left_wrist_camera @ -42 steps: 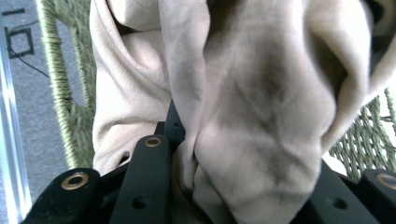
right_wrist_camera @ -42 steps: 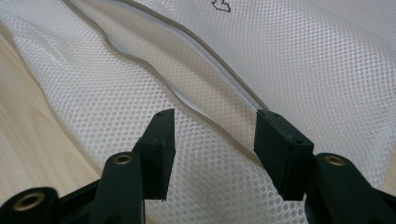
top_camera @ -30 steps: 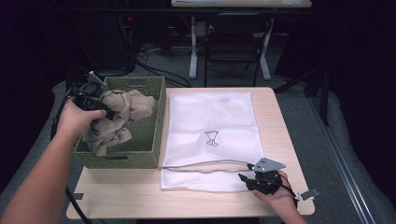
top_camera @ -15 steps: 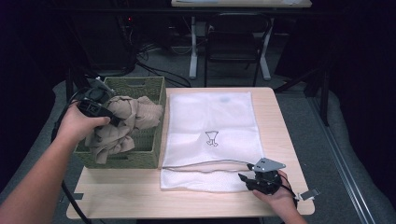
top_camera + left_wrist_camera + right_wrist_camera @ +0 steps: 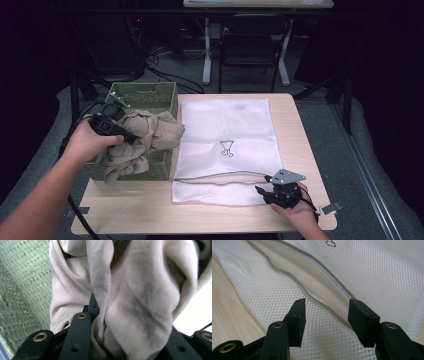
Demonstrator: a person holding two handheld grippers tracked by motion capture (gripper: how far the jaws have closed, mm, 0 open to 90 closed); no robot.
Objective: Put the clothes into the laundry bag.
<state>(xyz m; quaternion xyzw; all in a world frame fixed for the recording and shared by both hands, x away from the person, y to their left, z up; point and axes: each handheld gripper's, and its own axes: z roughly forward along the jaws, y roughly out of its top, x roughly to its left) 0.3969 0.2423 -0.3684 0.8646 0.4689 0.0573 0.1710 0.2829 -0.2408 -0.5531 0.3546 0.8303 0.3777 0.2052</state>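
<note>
A beige garment (image 5: 145, 137) is gripped by the left claw (image 5: 131, 138) above the woven basket (image 5: 145, 95). The right claw (image 5: 324, 312) is held released over the mesh laundry bag (image 5: 227, 127).

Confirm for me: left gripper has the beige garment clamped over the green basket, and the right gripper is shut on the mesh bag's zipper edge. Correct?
Not quite. The right gripper is open: the right gripper view shows its jaws apart over the mesh bag at its zipper edge. The rest holds: the left gripper has the beige garment clamped over the green basket.
</note>
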